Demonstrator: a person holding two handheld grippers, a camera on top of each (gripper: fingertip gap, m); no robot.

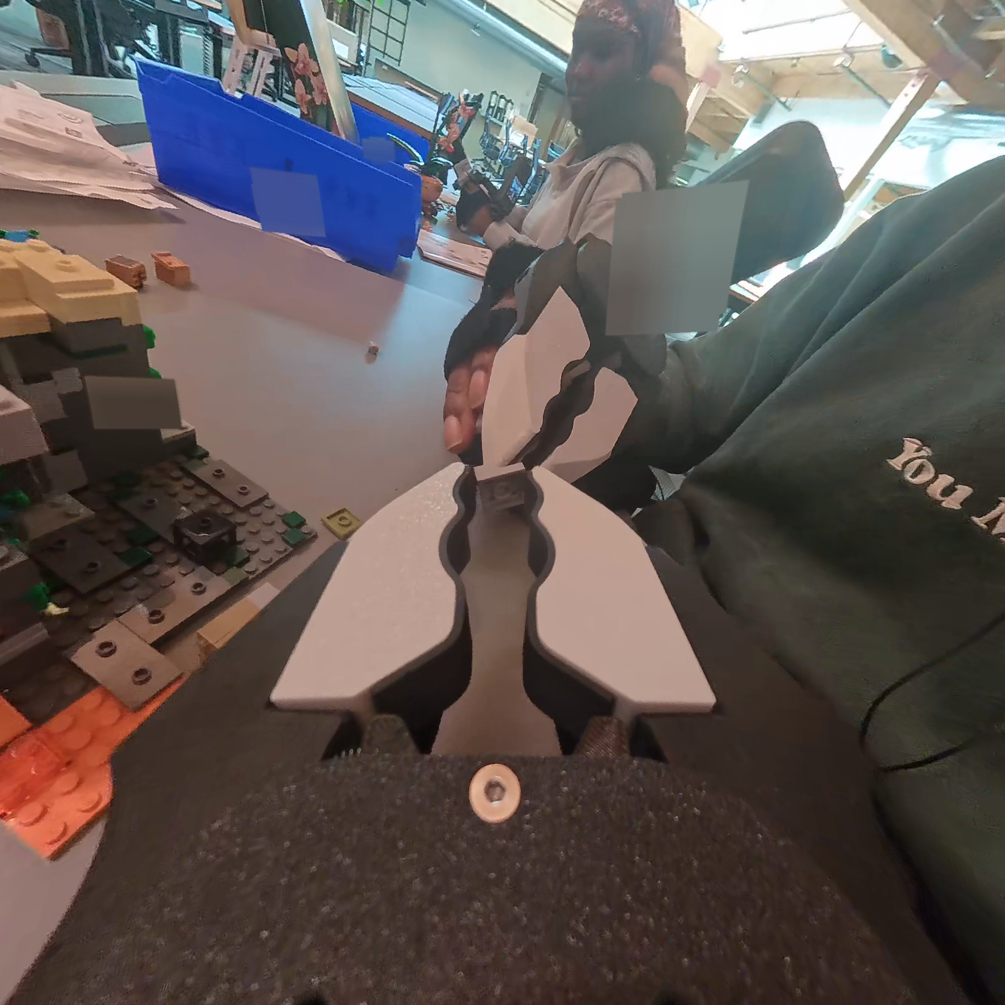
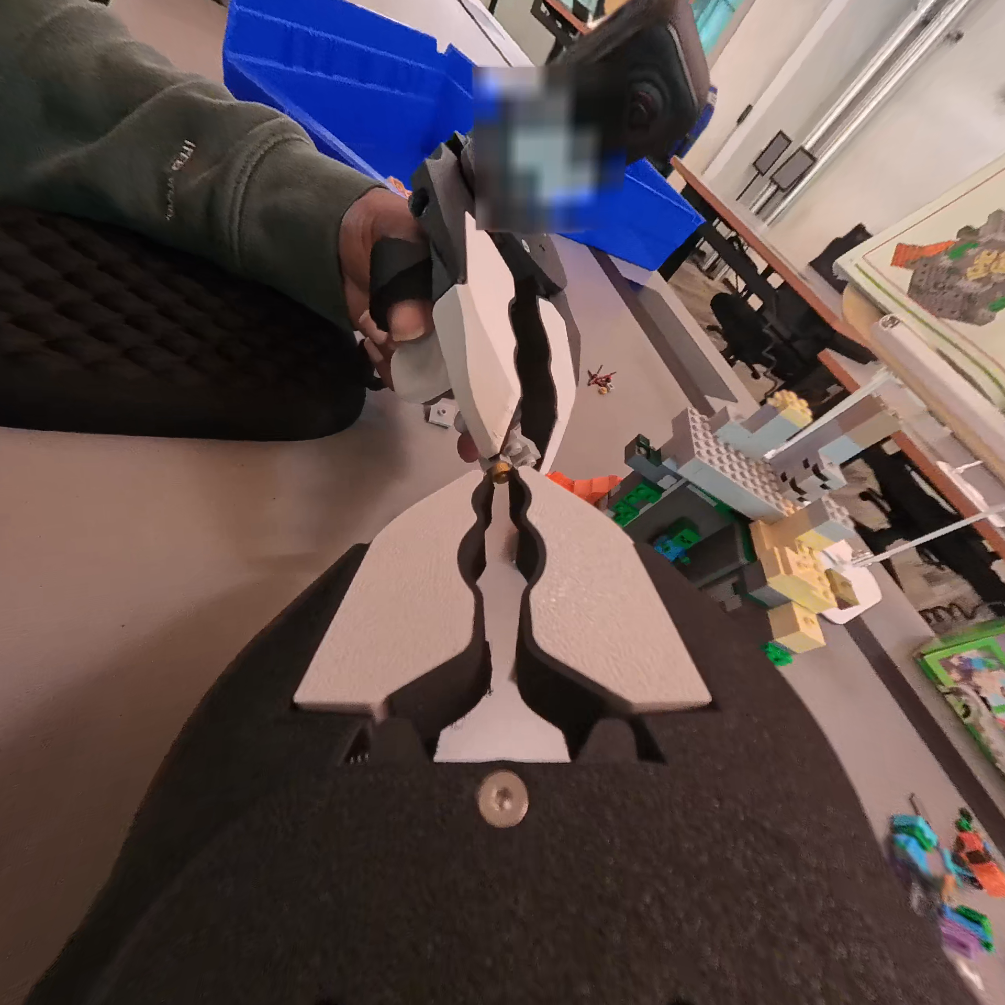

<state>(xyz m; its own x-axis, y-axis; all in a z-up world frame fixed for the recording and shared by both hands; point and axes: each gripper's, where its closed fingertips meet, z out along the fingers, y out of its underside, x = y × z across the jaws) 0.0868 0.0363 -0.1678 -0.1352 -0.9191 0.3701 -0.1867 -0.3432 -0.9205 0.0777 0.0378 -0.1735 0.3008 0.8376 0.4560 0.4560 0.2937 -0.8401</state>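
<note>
Tips meet above the tabletop (image 1: 304, 348): left hand-held gripper (image 1: 500, 478) pinches a grey brick (image 1: 501, 492), right hand-held gripper (image 2: 503, 474) nips a gold stud (image 2: 501, 472).

Both wrist views are bright and evenly lit. In the left wrist view, daylight glares white through the ceiling windows (image 1: 805, 32) at the top right corner. Shadows on the grey table (image 1: 283, 348) are soft. Wide-angle distortion bends lines near every edge. In the right wrist view, small toy figures (image 2: 946, 881) at the lower right are smeared by blur.
</note>
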